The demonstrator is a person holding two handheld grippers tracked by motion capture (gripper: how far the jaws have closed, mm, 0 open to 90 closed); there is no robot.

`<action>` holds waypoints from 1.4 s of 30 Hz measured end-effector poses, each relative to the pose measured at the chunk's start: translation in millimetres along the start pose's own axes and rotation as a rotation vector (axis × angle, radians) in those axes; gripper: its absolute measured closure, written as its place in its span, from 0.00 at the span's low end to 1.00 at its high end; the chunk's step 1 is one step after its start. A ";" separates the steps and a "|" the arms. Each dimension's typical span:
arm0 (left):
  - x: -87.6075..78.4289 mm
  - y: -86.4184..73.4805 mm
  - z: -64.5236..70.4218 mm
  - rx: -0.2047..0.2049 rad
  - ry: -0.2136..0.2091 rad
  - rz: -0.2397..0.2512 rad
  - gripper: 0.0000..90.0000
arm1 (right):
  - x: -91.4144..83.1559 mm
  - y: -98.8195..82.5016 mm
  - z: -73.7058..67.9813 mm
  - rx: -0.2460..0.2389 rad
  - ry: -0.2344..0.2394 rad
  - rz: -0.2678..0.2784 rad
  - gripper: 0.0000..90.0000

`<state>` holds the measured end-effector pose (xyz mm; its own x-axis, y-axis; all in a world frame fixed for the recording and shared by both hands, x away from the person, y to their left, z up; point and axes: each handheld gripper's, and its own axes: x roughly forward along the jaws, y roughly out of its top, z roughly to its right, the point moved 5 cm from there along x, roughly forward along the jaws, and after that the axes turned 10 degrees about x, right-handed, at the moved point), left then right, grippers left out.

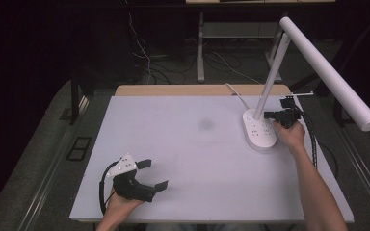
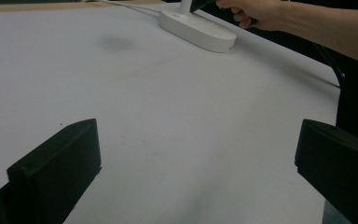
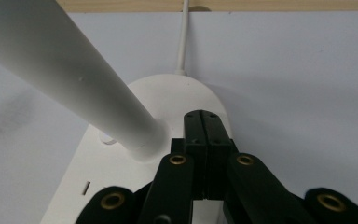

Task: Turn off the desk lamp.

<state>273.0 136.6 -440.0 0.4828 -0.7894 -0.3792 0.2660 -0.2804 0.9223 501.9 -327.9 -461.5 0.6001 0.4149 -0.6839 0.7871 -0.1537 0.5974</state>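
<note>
Surface [image 1: 197, 159] carries a desk lamp at far right. Lamp base [image 1: 259, 131] lies flat on the surface, long axis running near to far. Stem [image 1: 272, 70] rises from the far end of the base, leaning right. Lamp head [image 1: 328, 72] juts out past the right edge toward the near side. Cord [image 1: 236, 95] runs from the base's far end to the far edge.

Right gripper [image 1: 270, 114] at the stem's foot, over the base, just right of the stem, jaws pressed together.

Left gripper [image 1: 155, 174] at near left, well apart from the lamp, jaws spread wide over bare surface, pointing right.
</note>
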 end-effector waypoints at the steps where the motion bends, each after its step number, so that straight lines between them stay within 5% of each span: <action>1: 0.0 -0.1 -0.6 -0.005 0.001 0.000 0.00 | -0.7 0.8 -0.1 0.011 0.020 0.013 1.00; 21: -0.2 0.9 2.7 0.005 -0.012 0.005 0.00 | -40.0 -0.6 -9.9 -0.021 0.039 0.077 0.99; 22: 0.1 1.1 3.2 0.003 -0.012 0.006 0.00 | -42.8 -1.4 -10.7 -0.026 0.039 0.081 0.88; 30: -1.5 2.0 5.6 0.006 -0.021 0.013 0.00 | -63.1 -6.9 -17.5 -0.010 0.045 0.085 0.82; 42: -2.6 2.0 5.8 0.003 -0.020 0.016 0.00 | -87.0 -29.9 -37.1 -0.025 0.082 0.106 0.53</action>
<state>267.5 134.9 -436.7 0.4700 -0.8045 -0.3631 0.2558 -0.2696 0.9284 420.8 -326.1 -404.3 0.6656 0.4691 -0.5804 0.7153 -0.1791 0.6755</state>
